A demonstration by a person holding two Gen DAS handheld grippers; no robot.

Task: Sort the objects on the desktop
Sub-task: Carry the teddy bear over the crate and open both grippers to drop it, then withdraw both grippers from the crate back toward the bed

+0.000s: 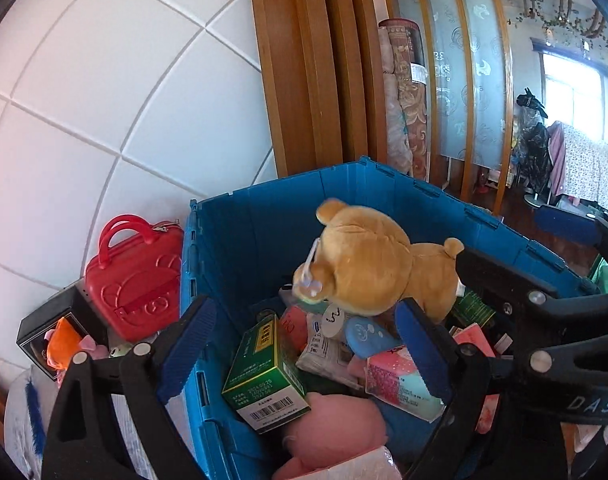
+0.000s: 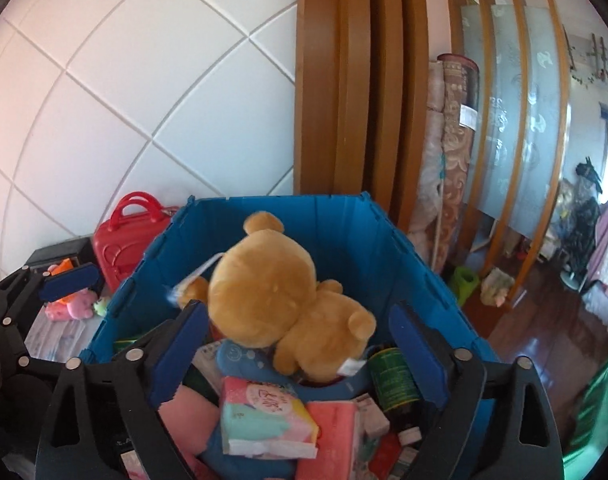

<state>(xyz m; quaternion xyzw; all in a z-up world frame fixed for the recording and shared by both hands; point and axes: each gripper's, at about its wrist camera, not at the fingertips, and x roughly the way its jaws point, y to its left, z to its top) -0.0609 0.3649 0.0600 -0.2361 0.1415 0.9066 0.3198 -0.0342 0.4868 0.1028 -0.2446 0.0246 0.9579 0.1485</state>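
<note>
A tan teddy bear (image 1: 376, 264) lies on top of the pile in the blue crate (image 1: 264, 216), blurred in both views; it also shows in the right wrist view (image 2: 272, 300). The crate (image 2: 344, 232) holds a green box (image 1: 268, 376), tissue packs (image 2: 264, 416), a pink plush (image 1: 336, 428) and a dark bottle (image 2: 392, 380). My left gripper (image 1: 304, 352) is open and empty above the crate's near side. My right gripper (image 2: 300, 356) is open and empty just behind the bear; its black frame (image 1: 544, 320) shows at the right of the left wrist view.
A red toy handbag (image 1: 136, 280) stands left of the crate against the white tiled wall. A black box (image 1: 52, 328) with small plush toys (image 2: 76, 304) sits beside it. A wooden door frame and rolled carpets (image 2: 452, 152) stand behind the crate.
</note>
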